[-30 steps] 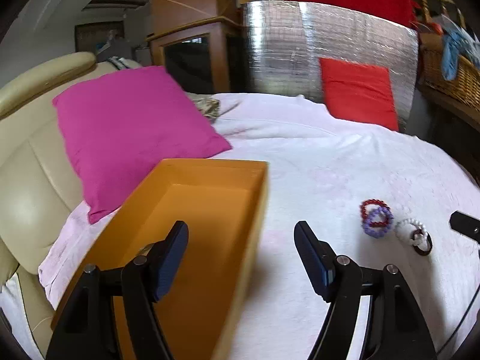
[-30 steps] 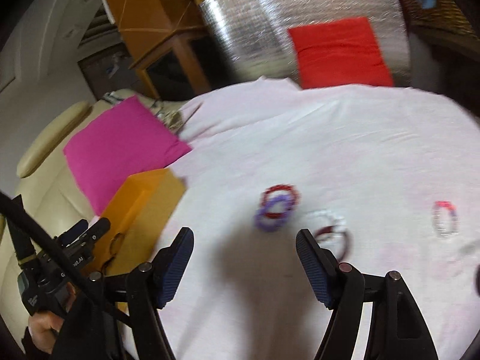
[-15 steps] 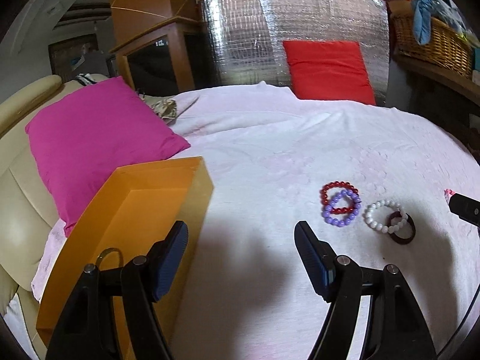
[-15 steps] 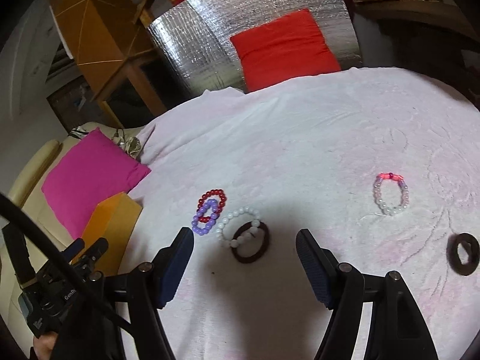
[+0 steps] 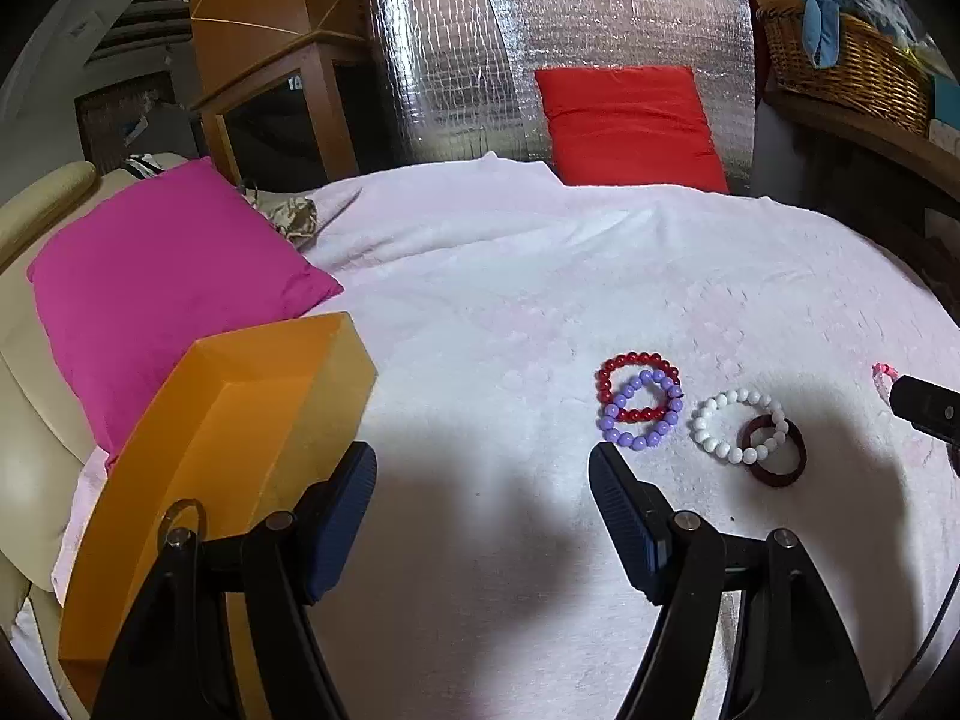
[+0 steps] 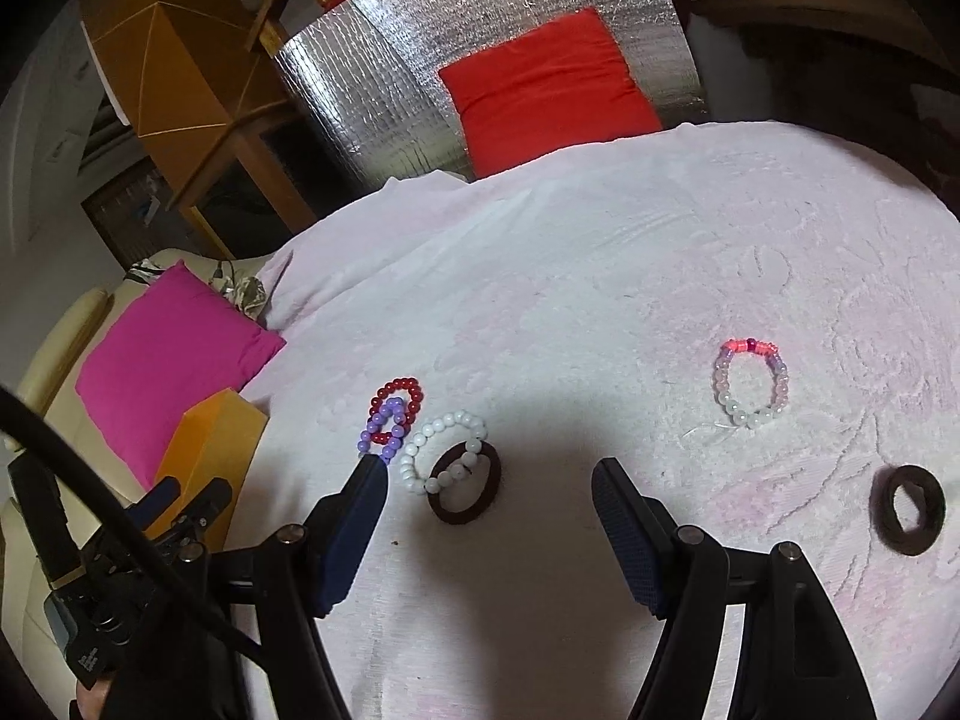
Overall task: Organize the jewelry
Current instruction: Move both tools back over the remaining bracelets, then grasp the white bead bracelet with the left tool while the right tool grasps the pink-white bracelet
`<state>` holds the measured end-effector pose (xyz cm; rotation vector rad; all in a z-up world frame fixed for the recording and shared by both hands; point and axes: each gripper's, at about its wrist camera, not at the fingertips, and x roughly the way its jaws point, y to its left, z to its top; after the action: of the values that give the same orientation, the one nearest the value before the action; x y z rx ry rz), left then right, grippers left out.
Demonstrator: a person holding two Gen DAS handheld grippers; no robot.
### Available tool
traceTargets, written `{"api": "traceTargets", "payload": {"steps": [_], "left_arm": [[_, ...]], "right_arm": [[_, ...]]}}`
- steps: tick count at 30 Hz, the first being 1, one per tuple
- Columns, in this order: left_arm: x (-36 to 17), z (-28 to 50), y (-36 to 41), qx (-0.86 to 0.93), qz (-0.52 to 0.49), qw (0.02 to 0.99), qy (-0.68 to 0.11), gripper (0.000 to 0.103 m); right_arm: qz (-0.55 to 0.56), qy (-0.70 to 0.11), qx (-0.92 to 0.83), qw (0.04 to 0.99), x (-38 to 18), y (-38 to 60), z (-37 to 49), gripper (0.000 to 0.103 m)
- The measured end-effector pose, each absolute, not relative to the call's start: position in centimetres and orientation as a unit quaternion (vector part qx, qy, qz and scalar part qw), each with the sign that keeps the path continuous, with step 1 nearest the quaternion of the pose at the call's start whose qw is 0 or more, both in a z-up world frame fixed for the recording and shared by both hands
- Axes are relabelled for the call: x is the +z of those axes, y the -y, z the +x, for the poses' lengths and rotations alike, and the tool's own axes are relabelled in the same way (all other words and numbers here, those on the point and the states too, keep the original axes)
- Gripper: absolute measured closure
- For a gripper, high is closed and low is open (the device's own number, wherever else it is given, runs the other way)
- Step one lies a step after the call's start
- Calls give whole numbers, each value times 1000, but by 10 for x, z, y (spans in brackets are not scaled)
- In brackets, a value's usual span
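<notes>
On the pale cloth (image 5: 540, 276), a red bead bracelet (image 5: 636, 357) and a purple one (image 5: 624, 438) overlap. Right of them, a white bead bracelet (image 5: 705, 429) overlaps a dark red bangle (image 5: 777, 480). My left gripper (image 5: 480, 480) hovers open and empty, just left of the purple beads. An orange box (image 5: 228, 420) at its left holds a thin ring (image 5: 183, 516). My right gripper (image 6: 489, 474) is open and empty above the bangle (image 6: 462, 516) and white bracelet (image 6: 414, 462). A pink-and-white bracelet (image 6: 720, 378) and a dark ring (image 6: 882, 510) lie further right.
A magenta pillow (image 5: 162, 276) lies behind the box on a cream sofa arm (image 5: 36, 360). A red cushion (image 5: 624, 126) leans on a silver foil panel (image 5: 456, 60) at the back. A wicker basket (image 5: 852, 78) sits on a shelf at the right.
Both grippers have swung to the right over the cloth. The box slid to the left edge and the bracelets came nearer. The pink-and-white bracelet and dark ring entered the right view. Jaws stayed open.
</notes>
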<state>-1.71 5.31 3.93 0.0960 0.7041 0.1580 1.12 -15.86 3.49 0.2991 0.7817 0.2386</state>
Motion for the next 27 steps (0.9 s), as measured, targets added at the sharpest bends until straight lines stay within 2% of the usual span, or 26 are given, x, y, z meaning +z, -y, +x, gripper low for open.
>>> {"api": "traceTargets", "payload": {"steps": [8, 15, 17, 27], "left_arm": [[24, 5, -64, 59, 1, 921, -384, 29], [19, 14, -61, 16, -15, 925, -379, 30], [21, 15, -51, -16, -5, 930, -368, 30], [-1, 43, 11, -164, -10, 898, -409, 29]], "right_arm": [[160, -399, 111, 896, 25, 170, 18, 30], [139, -436, 140, 878, 5, 149, 40, 46], [147, -446, 126, 874, 2, 151, 46, 46], [247, -392, 14, 886, 29, 261, 39, 46]]}}
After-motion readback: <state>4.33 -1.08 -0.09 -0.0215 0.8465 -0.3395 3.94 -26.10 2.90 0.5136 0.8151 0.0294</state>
